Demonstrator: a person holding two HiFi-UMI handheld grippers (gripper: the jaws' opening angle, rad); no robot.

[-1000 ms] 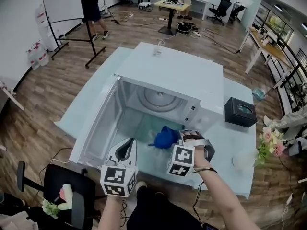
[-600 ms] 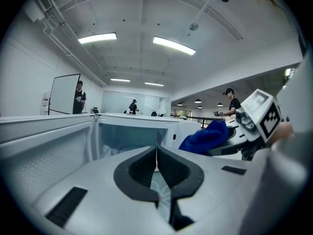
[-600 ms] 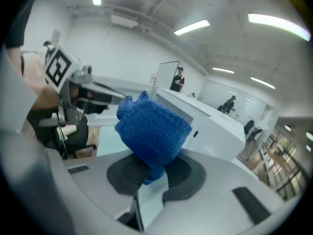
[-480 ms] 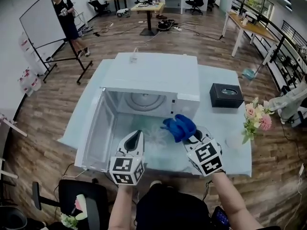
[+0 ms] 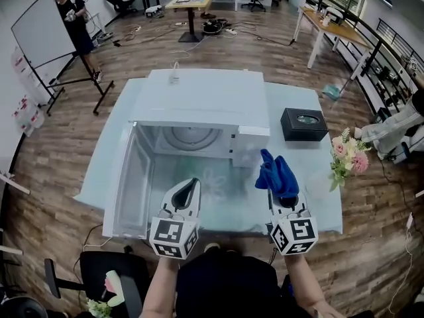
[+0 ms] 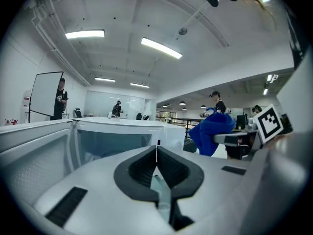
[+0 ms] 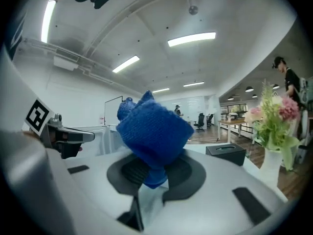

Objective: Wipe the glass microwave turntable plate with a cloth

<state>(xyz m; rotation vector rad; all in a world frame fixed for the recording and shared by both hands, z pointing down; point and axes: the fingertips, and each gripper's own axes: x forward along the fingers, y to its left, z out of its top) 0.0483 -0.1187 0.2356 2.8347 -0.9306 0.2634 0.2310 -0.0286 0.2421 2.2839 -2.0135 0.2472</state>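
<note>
The glass turntable plate (image 5: 212,181) lies flat on the pale blue table (image 5: 311,197), just in front of the open white microwave (image 5: 205,101). My left gripper (image 5: 192,182) hovers at the plate's near left edge; its jaws are shut on nothing (image 6: 156,149). My right gripper (image 5: 282,195) is to the right of the plate, past the microwave's front corner, shut on a bunched blue cloth (image 5: 277,172). In the right gripper view the cloth (image 7: 154,131) bulges up out of the jaws. From the left gripper view the cloth (image 6: 212,133) hangs off to the right.
The microwave door (image 5: 131,177) stands swung open to the left. A black box (image 5: 304,124) and a vase of pink flowers (image 5: 348,156) stand on the table's right side. A person stands by a whiteboard (image 5: 41,32) at far left. A chair (image 5: 99,277) is at my lower left.
My right gripper has carried the blue cloth up off the table in front of the microwave and rightward. The left gripper has stayed near the plate. The head view has shifted.
</note>
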